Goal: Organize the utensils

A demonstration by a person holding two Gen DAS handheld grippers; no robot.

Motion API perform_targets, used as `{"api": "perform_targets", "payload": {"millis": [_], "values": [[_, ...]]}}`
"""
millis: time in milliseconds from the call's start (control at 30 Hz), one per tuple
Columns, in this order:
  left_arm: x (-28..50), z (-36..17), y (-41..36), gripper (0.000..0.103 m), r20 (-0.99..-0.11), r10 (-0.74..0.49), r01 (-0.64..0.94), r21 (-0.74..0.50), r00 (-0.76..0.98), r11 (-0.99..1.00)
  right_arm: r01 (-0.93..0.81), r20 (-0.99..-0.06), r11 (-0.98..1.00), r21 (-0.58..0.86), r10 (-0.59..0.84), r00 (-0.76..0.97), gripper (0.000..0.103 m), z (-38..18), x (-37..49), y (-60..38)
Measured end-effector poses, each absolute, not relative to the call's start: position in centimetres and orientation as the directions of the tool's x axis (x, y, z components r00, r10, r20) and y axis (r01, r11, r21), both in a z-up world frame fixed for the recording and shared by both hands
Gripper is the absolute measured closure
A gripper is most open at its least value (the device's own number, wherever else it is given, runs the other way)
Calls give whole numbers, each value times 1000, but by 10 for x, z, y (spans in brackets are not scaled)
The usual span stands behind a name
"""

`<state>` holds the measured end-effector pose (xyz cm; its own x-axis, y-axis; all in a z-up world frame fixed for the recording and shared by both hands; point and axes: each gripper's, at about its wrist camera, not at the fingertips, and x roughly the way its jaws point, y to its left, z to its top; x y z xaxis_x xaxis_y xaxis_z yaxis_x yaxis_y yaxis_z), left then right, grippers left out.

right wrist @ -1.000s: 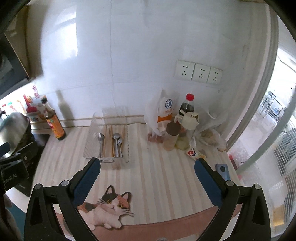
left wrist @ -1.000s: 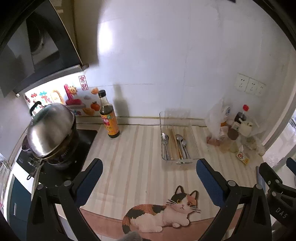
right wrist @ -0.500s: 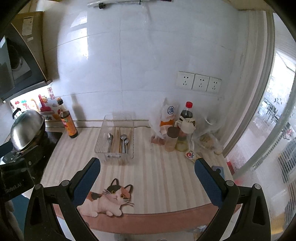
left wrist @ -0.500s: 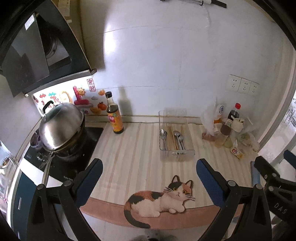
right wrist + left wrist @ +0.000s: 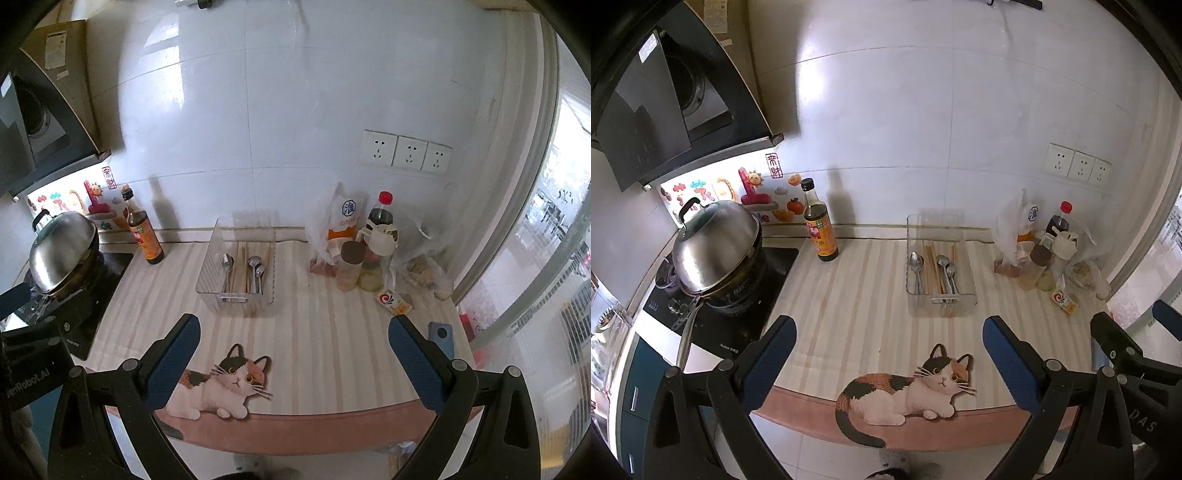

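A clear plastic utensil tray (image 5: 971, 273) stands on the striped counter mat near the back wall. It holds metal spoons (image 5: 916, 264) and wooden chopsticks (image 5: 932, 266). It also shows in the right wrist view (image 5: 210, 269), with spoons (image 5: 255, 271) and chopsticks (image 5: 242, 271) inside. My left gripper (image 5: 886, 349) is open and empty, held well back from the counter's front edge. My right gripper (image 5: 293, 349) is open and empty too, also in front of the counter edge.
A soy sauce bottle (image 5: 818, 225) stands left of the tray. A lidded steel wok (image 5: 714, 251) sits on the black cooktop at far left. Bottles, jars and bags (image 5: 365, 251) crowd the back right corner. A cat picture (image 5: 908, 391) marks the mat's front edge.
Both grippers have pulled back and up from the counter, so the tray looks smaller and farther. Both stay open and empty.
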<state>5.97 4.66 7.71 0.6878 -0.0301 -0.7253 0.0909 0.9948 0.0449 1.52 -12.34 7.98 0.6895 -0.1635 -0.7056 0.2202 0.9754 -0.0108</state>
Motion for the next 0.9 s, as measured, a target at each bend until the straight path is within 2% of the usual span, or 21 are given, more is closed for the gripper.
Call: {"api": "perform_targets", "payload": {"millis": [900], "values": [[69,73,48,0,-731,-21,92,57,682,994,221,-705,975,-20,-171,688,0,84,25,-126]]}}
